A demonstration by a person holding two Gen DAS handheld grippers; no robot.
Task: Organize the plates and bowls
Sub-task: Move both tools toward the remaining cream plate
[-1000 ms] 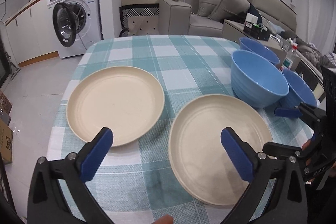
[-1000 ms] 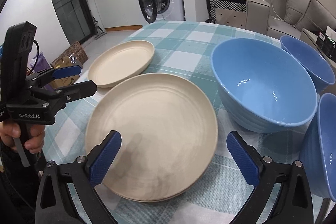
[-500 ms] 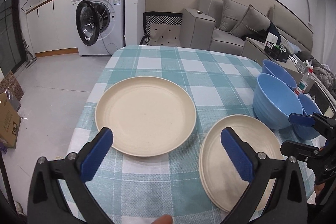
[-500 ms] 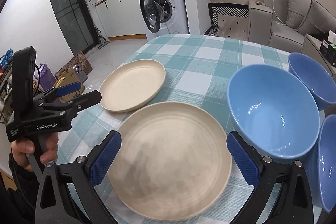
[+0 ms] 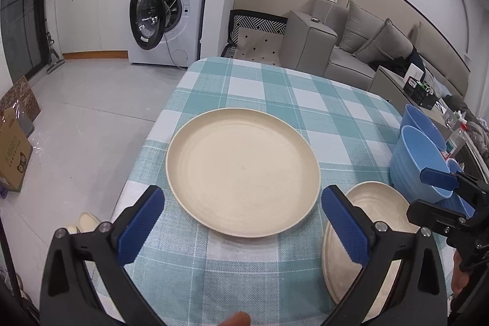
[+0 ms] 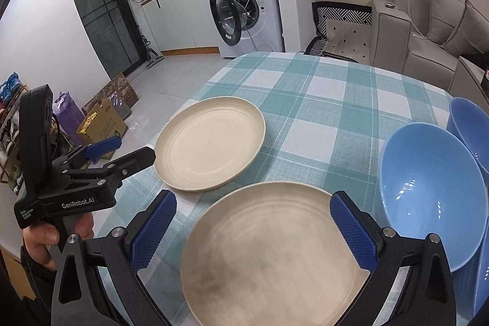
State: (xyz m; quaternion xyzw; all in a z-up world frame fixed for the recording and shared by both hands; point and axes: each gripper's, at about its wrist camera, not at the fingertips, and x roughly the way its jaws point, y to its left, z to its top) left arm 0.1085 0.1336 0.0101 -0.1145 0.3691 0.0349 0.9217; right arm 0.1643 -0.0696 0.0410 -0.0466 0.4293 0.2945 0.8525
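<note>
Two cream plates lie on the checked tablecloth. The left plate sits just ahead of my left gripper, which is open and holds nothing. The right plate lies between and under the fingers of my right gripper, also open and apart from it. To the right of that plate stands a large blue bowl. A second blue bowl stands behind it and a third at the right edge.
The table's left edge drops to a tiled floor with cardboard boxes. A washing machine with its door open stands behind, and a grey sofa at the back right. Bare cloth lies beyond the plates.
My left gripper has swung left, so the left plate is now centred ahead of it. My right gripper has drawn back and up a little. Plates and bowls have not moved.
</note>
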